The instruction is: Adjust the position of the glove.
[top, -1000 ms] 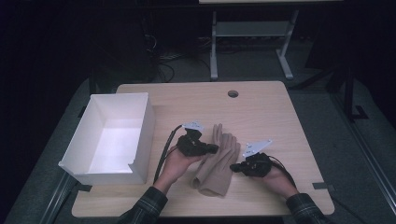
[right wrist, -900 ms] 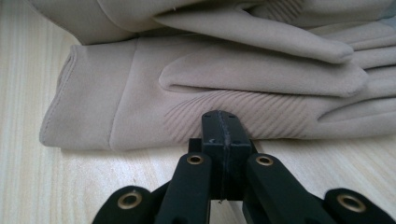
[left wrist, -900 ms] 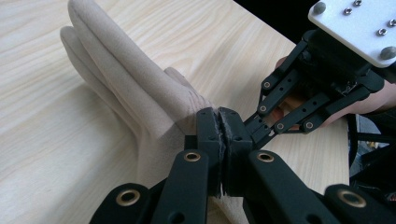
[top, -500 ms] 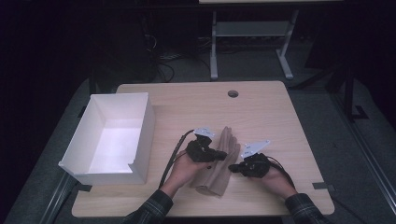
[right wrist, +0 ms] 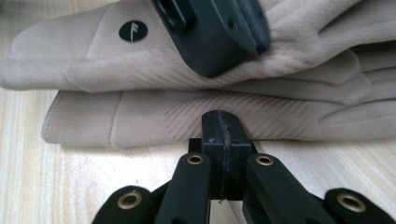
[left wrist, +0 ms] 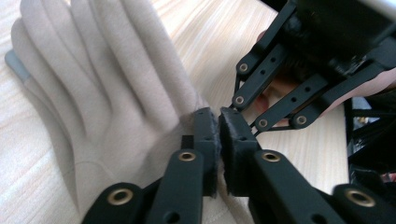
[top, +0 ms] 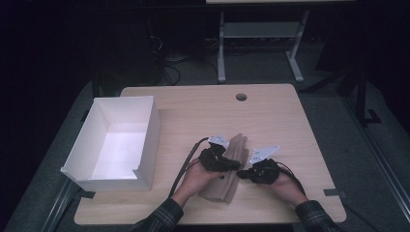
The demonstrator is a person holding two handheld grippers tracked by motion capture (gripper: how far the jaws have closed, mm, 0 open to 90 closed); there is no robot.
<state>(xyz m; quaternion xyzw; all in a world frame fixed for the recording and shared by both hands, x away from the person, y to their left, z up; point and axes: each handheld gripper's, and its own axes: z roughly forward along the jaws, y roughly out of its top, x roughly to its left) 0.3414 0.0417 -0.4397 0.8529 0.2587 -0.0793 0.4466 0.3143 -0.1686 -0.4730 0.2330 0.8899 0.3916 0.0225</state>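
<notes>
- Left gripper (left wrist: 218, 140): jaws just easing apart, narrow gap, over beige gloves (left wrist: 116, 93), nothing pinched
- Right gripper (right wrist: 223, 140): pressed together at glove edge; its view reveals a round black logo (right wrist: 133, 31), upper left
- High view: gloves lower centre; white box (top: 145, 130) left

gloves (top: 231, 166): stacked one on the other, near edge of the surface (top: 290, 121), bit right of middle
box (top: 116, 140): left side of the surface, well apart from the gloves
left claw (top: 235, 165): on top of the gloves
right claw (top: 243, 175): just right of the gloves, down at surface level
hole (top: 241, 96): far edge, behind the gloves
</notes>
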